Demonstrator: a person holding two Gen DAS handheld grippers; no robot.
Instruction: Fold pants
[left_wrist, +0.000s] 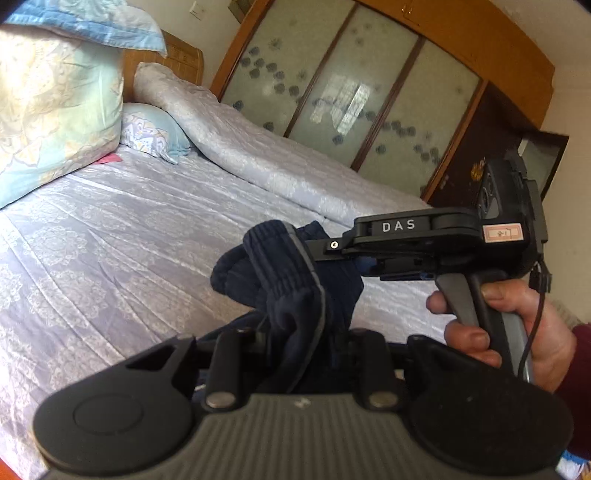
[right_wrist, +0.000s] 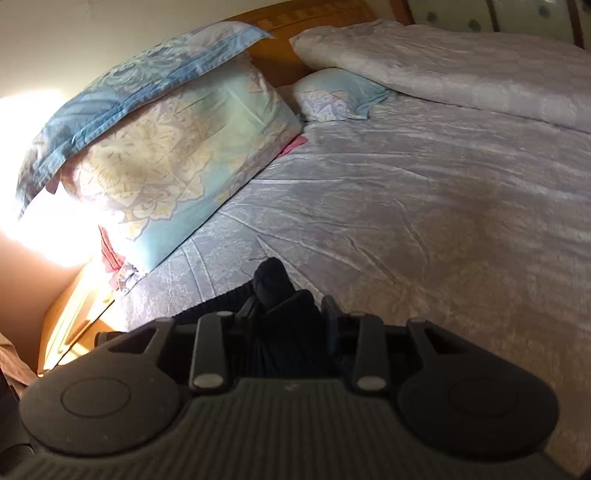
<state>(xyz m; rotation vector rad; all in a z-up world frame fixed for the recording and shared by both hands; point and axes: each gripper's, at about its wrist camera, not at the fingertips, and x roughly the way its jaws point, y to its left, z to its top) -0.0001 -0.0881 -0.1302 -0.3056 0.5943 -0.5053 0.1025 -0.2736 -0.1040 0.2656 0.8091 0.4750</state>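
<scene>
Your left gripper (left_wrist: 291, 343) is clamped on the dark navy pants (left_wrist: 284, 273), and your right gripper (right_wrist: 291, 314) pinches the same bunched fabric beside it. The pants hang lifted above the lavender bedspread (left_wrist: 122, 236), with pillows (right_wrist: 177, 155) stacked near the headboard (right_wrist: 280, 55).

Lilac bed (left_wrist: 110, 229); frosted wardrobe (left_wrist: 354, 92) — sunlit

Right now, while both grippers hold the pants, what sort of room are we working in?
A home bedroom, most likely: a made bed with a lavender bedspread, stacked pillows against a wooden headboard, and a sliding-door wardrobe along the far wall.
</scene>
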